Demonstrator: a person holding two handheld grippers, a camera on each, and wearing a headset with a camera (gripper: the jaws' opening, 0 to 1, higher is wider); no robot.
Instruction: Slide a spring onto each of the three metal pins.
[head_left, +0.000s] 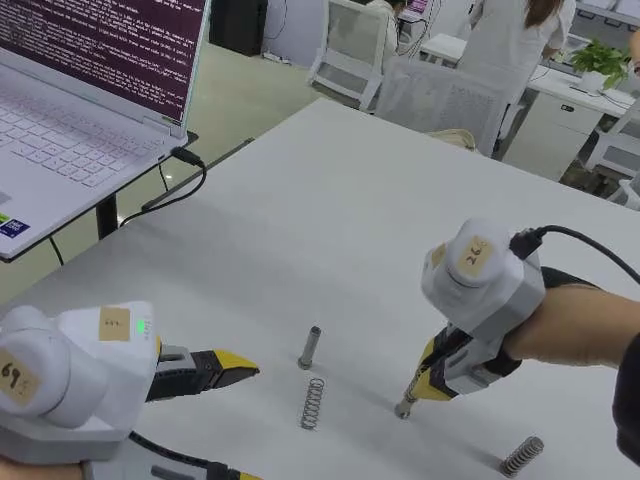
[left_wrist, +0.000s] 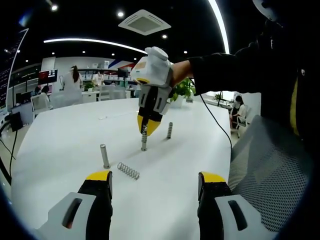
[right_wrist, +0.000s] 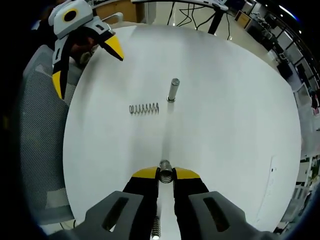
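On the white table (head_left: 330, 230) a bare metal pin (head_left: 310, 347) stands upright, with a loose spring (head_left: 313, 403) lying just in front of it. My right gripper (head_left: 428, 385) points down at a second pin (head_left: 404, 406), shut on a spring (right_wrist: 165, 172) that sits over that pin's top. Another spring (head_left: 521, 455) lies at the near right. My left gripper (left_wrist: 156, 176) hovers open and holds nothing, short of the loose spring (left_wrist: 128, 170) and the bare pin (left_wrist: 104, 156). The right gripper view has the bare pin (right_wrist: 173, 90), the loose spring (right_wrist: 144, 108) and the left gripper (right_wrist: 87, 70) beyond.
An open laptop (head_left: 80, 100) sits on a stand at the far left, its cable (head_left: 180, 190) hanging by the table's edge. Mesh chairs (head_left: 430, 95), desks and people are beyond the table's far side. A chair (left_wrist: 270, 165) stands close to the table on the right.
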